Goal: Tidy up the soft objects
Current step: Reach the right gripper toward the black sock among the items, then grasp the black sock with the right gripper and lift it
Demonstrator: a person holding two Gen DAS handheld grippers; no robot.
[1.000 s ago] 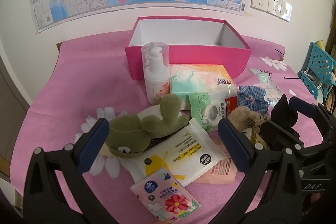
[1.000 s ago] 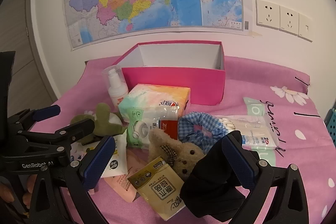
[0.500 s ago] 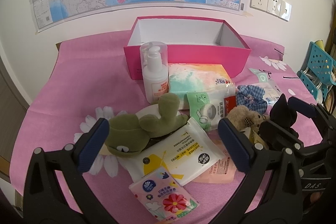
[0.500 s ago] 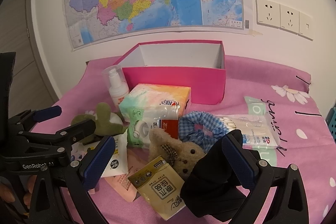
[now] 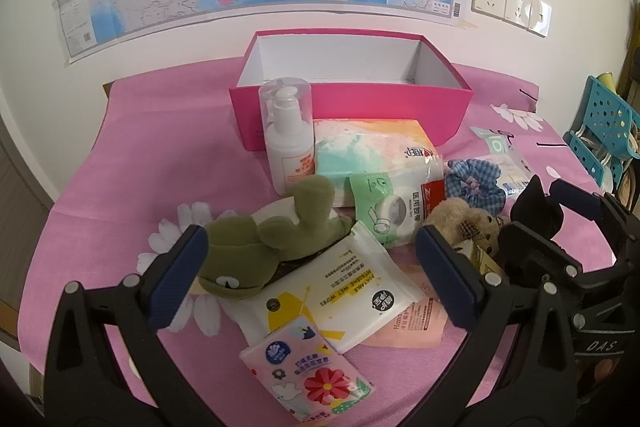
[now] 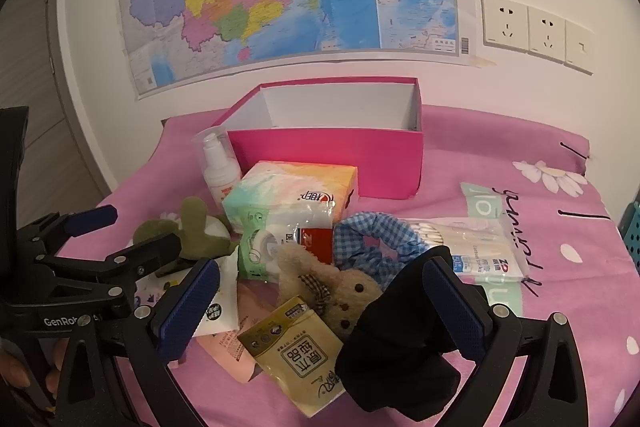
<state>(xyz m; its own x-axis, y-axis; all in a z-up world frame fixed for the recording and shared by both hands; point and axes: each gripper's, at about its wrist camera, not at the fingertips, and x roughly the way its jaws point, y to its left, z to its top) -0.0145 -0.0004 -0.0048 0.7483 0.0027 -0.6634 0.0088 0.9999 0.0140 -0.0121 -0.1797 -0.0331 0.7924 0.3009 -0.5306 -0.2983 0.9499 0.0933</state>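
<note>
Left claw (image 5: 312, 279) gapes above green plush (image 5: 260, 247)

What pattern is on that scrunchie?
Blue-and-white gingham checks on the scrunchie, clearest in the right wrist view.

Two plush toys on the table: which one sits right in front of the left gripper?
The green frog plush, lying just past the left gripper, by its left finger. The tan teddy bear lies further right, towards the right gripper.

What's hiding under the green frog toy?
The frog lies partly on a white wipes pack and a white daisy printed on the pink cloth. Whatever sits directly beneath its body is covered.
</note>
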